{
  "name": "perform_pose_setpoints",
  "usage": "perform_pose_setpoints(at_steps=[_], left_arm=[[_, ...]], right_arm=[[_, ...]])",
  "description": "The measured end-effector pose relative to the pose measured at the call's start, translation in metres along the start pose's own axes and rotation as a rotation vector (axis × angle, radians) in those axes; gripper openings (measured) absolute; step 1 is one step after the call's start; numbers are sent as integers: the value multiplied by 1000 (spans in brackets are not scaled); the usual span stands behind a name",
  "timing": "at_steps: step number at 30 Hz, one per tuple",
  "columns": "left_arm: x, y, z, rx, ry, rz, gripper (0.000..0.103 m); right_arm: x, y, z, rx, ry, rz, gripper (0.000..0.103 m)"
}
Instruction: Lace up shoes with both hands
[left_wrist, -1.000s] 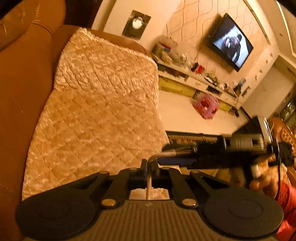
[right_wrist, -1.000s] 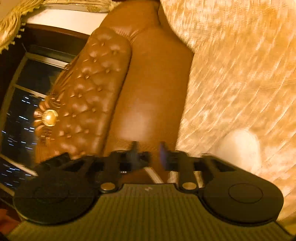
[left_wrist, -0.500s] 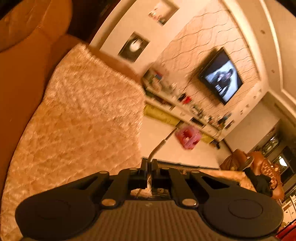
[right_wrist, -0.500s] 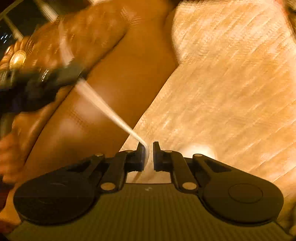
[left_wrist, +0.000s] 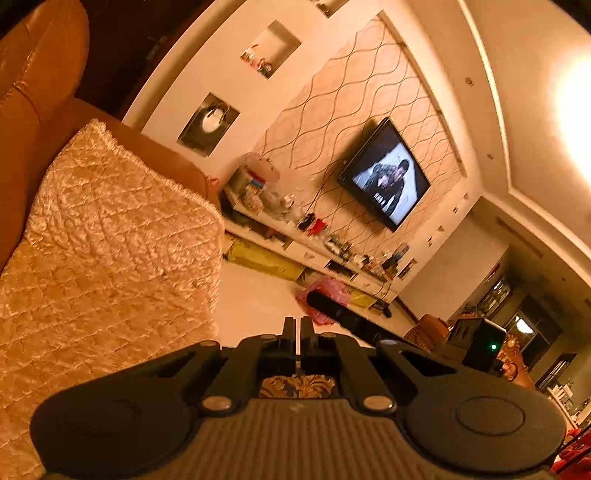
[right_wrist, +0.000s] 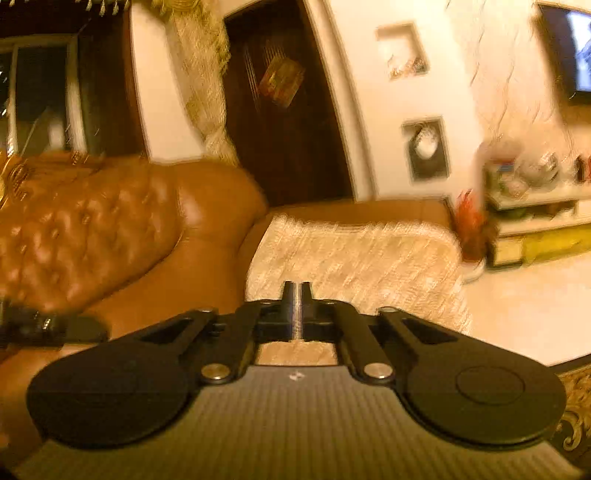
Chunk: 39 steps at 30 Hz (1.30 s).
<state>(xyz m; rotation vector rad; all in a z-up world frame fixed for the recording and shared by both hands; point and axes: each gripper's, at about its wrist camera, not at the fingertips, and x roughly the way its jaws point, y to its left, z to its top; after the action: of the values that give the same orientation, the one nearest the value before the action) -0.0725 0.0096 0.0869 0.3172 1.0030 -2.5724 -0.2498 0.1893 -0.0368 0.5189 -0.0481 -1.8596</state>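
Note:
No shoe is in either view. My left gripper (left_wrist: 298, 326) is shut and points out over the sofa's edge into the room. No lace sticks out past its tips; only a thin pale sliver shows in the slit between the fingers, and I cannot tell what it is. My right gripper (right_wrist: 296, 291) is shut, with a grey strip that looks like the shoelace (right_wrist: 296, 314) pinched between its fingers. The right tool's dark body (left_wrist: 476, 343) shows low on the right in the left wrist view. The left tool (right_wrist: 44, 326) is a dark blur at the right wrist view's left edge.
A brown leather sofa (left_wrist: 33, 92) carries a quilted golden cover (left_wrist: 103, 240). Beyond it lie pale floor, a pink stool (left_wrist: 325, 295), a cluttered low cabinet (left_wrist: 295, 243) and a wall television (left_wrist: 384, 177). A patterned rug (left_wrist: 295, 386) lies below. A dark door (right_wrist: 284, 110) stands behind the sofa.
Both views swung up from the sofa seat to the room. The right jaws closed with the lace between them. The lace tail that stuck out of the left fingers no longer shows.

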Motion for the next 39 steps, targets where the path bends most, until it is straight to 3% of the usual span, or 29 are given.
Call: perform_pose_setpoints(at_steps=[4, 6, 7, 8, 9, 10, 11, 14, 17, 21, 24, 26, 28, 31, 33, 35, 39], left_arm=[[9, 15, -8, -42, 72, 98, 5], [17, 26, -13, -68, 115, 150, 11], [21, 31, -16, -79, 137, 177, 23], [24, 37, -19, -90, 159, 203, 36], [29, 41, -22, -92, 187, 233, 43], [33, 45, -25, -89, 219, 264, 49], [38, 49, -28, -87, 248, 285, 51], [48, 59, -34, -87, 322, 361, 64], [51, 69, -41, -104, 365, 429, 71], [51, 82, -51, -147, 396, 455, 76], [48, 89, -57, -178, 409, 474, 77], [48, 94, -61, -197, 414, 483, 80], [46, 96, -63, -208, 417, 488, 80], [43, 99, -66, -224, 422, 494, 81], [42, 101, -68, -231, 422, 497, 81], [41, 102, -67, -235, 419, 498, 82], [37, 106, -66, -244, 417, 513, 83]], right_arm=[[14, -12, -19, 120, 96, 31, 2], [23, -25, -30, 267, 197, 3, 2], [33, -43, -41, 366, 241, -21, 6], [43, -65, -55, 490, 287, -53, 18], [51, -84, -68, 597, 332, -92, 27], [58, -99, -82, 688, 383, -137, 44], [66, -113, -96, 779, 434, -183, 51], [93, -139, -131, 984, 598, -259, 54], [121, -148, -142, 984, 619, -249, 54], [143, -159, -141, 916, 575, -310, 54], [161, -159, -137, 798, 607, -377, 54], [168, -159, -142, 789, 614, -383, 53], [173, -158, -146, 773, 615, -390, 42], [176, -153, -147, 685, 625, -382, 6], [174, -153, -147, 657, 626, -376, 6], [168, -153, -139, 643, 574, -382, 5], [140, -147, -88, 538, 356, -379, 5]])
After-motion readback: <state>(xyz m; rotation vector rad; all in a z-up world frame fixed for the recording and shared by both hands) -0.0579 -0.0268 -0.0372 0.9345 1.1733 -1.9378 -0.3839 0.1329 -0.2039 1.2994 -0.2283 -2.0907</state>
